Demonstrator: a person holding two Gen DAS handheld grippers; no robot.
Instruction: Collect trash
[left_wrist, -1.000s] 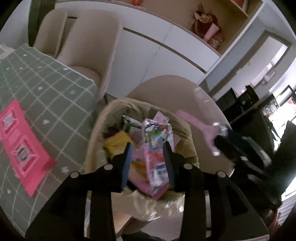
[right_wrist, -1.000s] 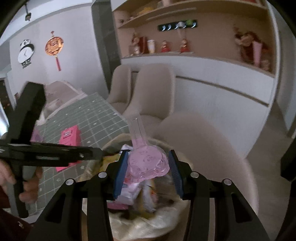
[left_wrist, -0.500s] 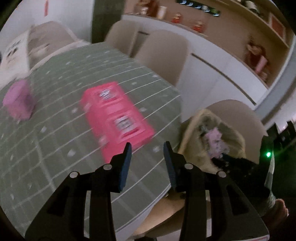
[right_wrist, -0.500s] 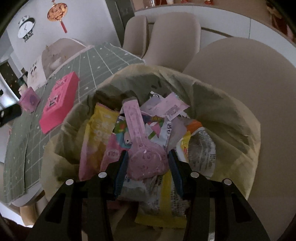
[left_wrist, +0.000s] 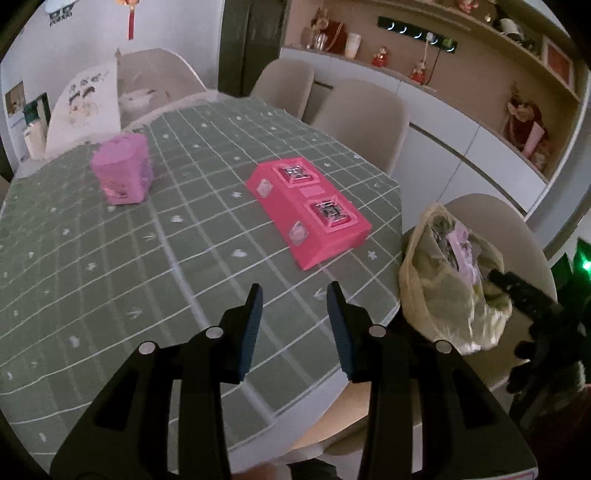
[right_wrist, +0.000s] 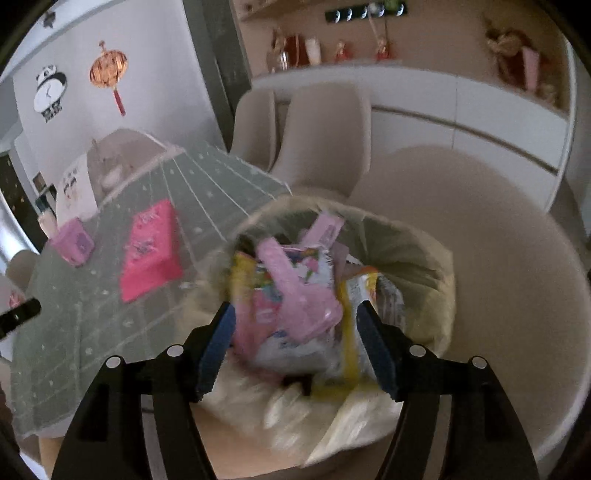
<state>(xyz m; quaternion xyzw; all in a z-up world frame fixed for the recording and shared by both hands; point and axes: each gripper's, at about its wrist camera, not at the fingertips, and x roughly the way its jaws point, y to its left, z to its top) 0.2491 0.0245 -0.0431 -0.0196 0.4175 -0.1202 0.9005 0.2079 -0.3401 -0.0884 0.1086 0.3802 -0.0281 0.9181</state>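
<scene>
Two pink items remain on the table (left_wrist: 110, 266): the flat pink box (left_wrist: 308, 210) lies at twelve o'clock from the left gripper (left_wrist: 293, 317), long axis toward eleven, jaws spread and empty. The right gripper (right_wrist: 295, 347), jaws opening, releases a pink scoop (right_wrist: 295, 295) into the trash bag (right_wrist: 417, 258).

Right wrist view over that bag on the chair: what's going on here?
A person with two handheld grippers is clearing trash. The right gripper hangs over the trash bag on a beige chair, its jaws opening with a pink plastic piece lying between them on the wrappers. The left gripper is open and empty above the green tablecloth, facing the pink box and purple carton.
</scene>
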